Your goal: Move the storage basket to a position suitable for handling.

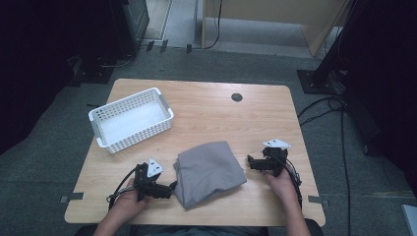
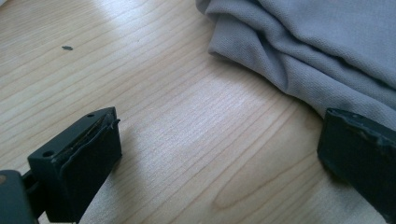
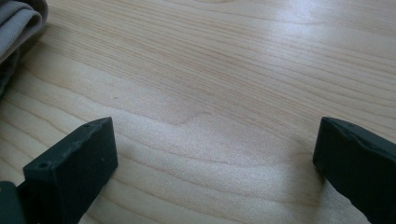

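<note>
Both tongs are standing released, gripping nothing: left gripper [image 1: 169, 188] is resting just beside the folded grey cloth [image 1: 209, 172], right gripper [image 1: 251, 162] near its other side. Folding is looking done; moving the cloth into the white basket [image 1: 98, 129] is likely remaining. Wooden table [image 1: 216, 108] is sitting on grey carpet, cables trailing nearby.

Right gripper [image 3: 215, 163] jaws wide apart, nothing btwn them, just bare wooden table [image 3: 224, 70]. Folded grey cloth [image 3: 18, 23] edge at top-left corner, well apart from jaws.
</note>
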{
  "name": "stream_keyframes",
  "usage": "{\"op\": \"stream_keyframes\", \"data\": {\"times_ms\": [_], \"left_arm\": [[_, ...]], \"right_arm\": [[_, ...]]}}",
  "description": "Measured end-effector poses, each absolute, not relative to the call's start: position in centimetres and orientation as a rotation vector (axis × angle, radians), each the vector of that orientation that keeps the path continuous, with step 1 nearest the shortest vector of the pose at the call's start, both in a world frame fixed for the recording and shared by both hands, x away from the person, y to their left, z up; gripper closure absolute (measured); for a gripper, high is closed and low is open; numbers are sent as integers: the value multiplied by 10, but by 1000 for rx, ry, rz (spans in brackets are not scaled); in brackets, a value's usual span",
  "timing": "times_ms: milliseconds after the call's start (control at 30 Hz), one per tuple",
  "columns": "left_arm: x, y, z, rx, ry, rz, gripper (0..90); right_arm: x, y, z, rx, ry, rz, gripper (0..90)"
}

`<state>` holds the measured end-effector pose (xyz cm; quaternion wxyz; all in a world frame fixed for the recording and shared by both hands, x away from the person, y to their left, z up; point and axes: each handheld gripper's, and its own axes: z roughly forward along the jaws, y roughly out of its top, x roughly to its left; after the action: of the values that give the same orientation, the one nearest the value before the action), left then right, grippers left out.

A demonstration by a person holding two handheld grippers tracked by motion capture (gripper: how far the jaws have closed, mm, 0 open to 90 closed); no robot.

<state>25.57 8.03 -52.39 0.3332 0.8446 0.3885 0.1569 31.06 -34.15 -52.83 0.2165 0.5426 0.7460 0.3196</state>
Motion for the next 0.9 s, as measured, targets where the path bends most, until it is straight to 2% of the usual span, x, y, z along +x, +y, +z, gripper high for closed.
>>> {"op": "stream_keyframes", "data": {"times_ms": [900], "left_arm": [[256,80,-524,2205,1014,410,0]], "right_arm": [[309,-340,-528,1506,2063,883,0]]}}
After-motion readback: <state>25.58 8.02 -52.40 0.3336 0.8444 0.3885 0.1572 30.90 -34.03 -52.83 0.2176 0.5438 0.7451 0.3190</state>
